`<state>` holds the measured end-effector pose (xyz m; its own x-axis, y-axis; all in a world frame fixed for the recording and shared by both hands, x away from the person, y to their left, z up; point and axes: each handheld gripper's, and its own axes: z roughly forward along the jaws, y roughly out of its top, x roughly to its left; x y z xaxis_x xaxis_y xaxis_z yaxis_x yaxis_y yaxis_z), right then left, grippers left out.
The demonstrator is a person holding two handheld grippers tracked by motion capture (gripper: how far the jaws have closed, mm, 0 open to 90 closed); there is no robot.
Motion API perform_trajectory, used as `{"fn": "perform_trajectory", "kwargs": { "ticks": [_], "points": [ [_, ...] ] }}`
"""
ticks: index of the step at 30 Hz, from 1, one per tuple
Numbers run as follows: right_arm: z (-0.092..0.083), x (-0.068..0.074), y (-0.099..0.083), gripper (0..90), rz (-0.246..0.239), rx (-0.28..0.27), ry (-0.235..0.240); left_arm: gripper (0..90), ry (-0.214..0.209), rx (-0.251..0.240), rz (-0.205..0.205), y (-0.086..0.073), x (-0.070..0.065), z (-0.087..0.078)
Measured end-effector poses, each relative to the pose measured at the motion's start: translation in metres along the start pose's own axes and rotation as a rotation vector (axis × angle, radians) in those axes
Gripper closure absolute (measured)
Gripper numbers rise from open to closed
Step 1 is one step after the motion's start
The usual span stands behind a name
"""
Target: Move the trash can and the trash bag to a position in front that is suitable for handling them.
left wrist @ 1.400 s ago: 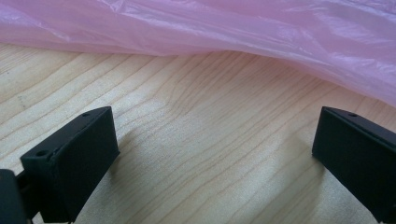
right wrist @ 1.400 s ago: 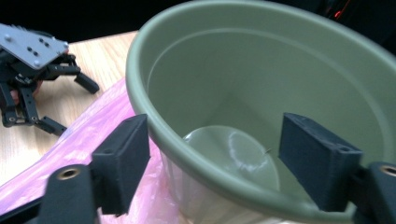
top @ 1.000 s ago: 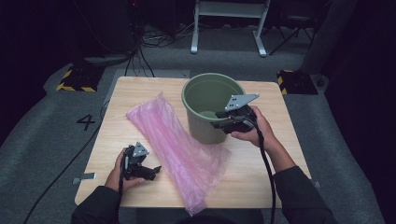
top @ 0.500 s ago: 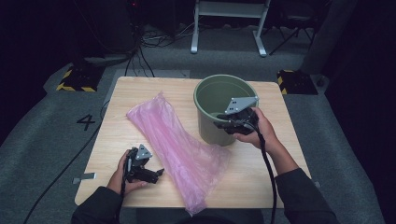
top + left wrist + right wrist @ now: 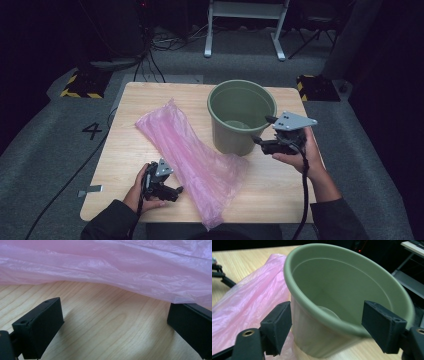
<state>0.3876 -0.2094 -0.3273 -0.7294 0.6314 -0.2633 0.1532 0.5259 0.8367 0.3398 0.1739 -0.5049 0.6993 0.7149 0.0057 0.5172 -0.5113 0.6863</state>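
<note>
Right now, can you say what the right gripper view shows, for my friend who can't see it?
A green bucket stands upright and empty on a wooden table, seen close up from just past its rim. The right gripper has its two black jaws open, one on each side of the near rim, not touching it. A pink bag lies flat beside the bucket.

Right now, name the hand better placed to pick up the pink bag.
Left. The left tool sits open at the edge of the pink bag, low on the table. The right tool, jaws just opened, stands beside the green bucket.
</note>
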Motion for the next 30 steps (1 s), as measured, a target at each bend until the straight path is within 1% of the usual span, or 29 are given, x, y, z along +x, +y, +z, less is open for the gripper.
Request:
{"fn": "perform_trajectory", "kwargs": {
  "ticks": [1, 2, 3, 6, 8, 9, 11, 12, 13, 14, 15, 16, 17, 19, 20, 21, 22, 23, 24, 26, 27, 28, 30],
  "points": [
    [-0.005, -0.002, -0.005, 24.2, 0.017, -0.006, -0.003, 0.3, 0.000, -0.003, -0.004, 0.001, -0.003, 0.001],
    [-0.009, -0.003, -0.010, 24.2, 0.029, -0.009, -0.011, 0.3, 0.005, -0.007, 0.007, 0.001, -0.004, 0.001],
    [-0.013, -0.004, -0.014, 24.2, 0.040, -0.012, -0.016, 0.3, 0.007, -0.007, 0.003, 0.002, -0.006, 0.002],
    [-0.022, -0.004, -0.030, 24.3, 0.076, -0.009, -0.024, 0.3, 0.015, -0.008, 0.012, 0.004, -0.011, 0.004],
    [-0.024, -0.004, -0.042, 24.2, 0.102, -0.006, -0.004, 0.3, 0.017, -0.010, 0.014, 0.006, -0.015, 0.005],
    [-0.024, -0.002, -0.048, 24.3, 0.114, 0.001, -0.002, 0.3, 0.021, -0.007, 0.016, 0.007, -0.017, 0.006],
    [-0.023, 0.001, -0.061, 24.5, 0.133, 0.010, 0.016, 0.2, 0.014, -0.009, 0.016, 0.009, -0.021, 0.008],
    [-0.021, 0.002, -0.068, 24.6, 0.144, 0.015, 0.023, 0.3, 0.003, -0.007, 0.013, 0.010, -0.022, 0.009],
    [-0.020, 0.004, -0.074, 25.2, 0.168, 0.014, 0.033, 0.2, -0.001, -0.002, 0.009, 0.011, -0.023, 0.010],
    [-0.018, 0.006, -0.079, 25.7, 0.180, 0.015, 0.044, 0.2, -0.004, -0.001, 0.004, 0.013, -0.023, 0.012],
    [-0.016, 0.009, -0.085, 25.5, 0.188, 0.023, 0.065, 0.2, -0.010, 0.005, -0.007, 0.015, -0.024, 0.014],
    [-0.014, 0.013, -0.091, 25.6, 0.190, 0.033, 0.073, 0.2, -0.003, 0.003, -0.009, 0.017, -0.025, 0.016],
    [-0.012, 0.015, -0.095, 26.0, 0.202, 0.032, 0.087, 0.2, -0.006, 0.001, -0.012, 0.018, -0.027, 0.017],
    [-0.008, 0.022, -0.103, 25.7, 0.212, 0.035, 0.127, 0.2, -0.005, 0.001, -0.011, 0.022, -0.030, 0.021],
    [-0.006, 0.024, -0.104, 25.4, 0.206, 0.040, 0.133, 0.2, -0.004, 0.004, -0.005, 0.025, -0.033, 0.023],
    [-0.003, 0.028, -0.106, 25.3, 0.201, 0.047, 0.150, 0.2, -0.008, 0.004, -0.009, 0.027, -0.034, 0.025],
    [0.003, 0.036, -0.107, 24.5, 0.201, 0.050, 0.197, 0.2, -0.005, 0.002, -0.008, 0.030, -0.036, 0.027],
    [0.003, 0.036, -0.107, 24.5, 0.201, 0.050, 0.197, 0.2, -0.004, 0.000, -0.011, 0.031, -0.038, 0.029],
    [0.006, 0.038, -0.107, 23.6, 0.193, 0.055, 0.207, 0.2, 0.001, 0.002, -0.008, 0.034, -0.040, 0.031],
    [0.011, 0.046, -0.108, 23.1, 0.183, 0.062, 0.246, 0.2, -0.003, 0.000, -0.011, 0.038, -0.043, 0.036],
    [0.015, 0.051, -0.108, 22.1, 0.175, 0.076, 0.270, 0.2, -0.004, 0.001, -0.010, 0.040, -0.045, 0.037],
    [0.018, 0.053, -0.108, 21.7, 0.171, 0.083, 0.274, 0.2, -0.007, 0.007, -0.011, 0.043, -0.046, 0.039],
    [0.025, 0.058, -0.111, 21.6, 0.180, 0.093, 0.316, 0.2, -0.007, 0.003, -0.005, 0.047, -0.048, 0.044]
  ]
}}
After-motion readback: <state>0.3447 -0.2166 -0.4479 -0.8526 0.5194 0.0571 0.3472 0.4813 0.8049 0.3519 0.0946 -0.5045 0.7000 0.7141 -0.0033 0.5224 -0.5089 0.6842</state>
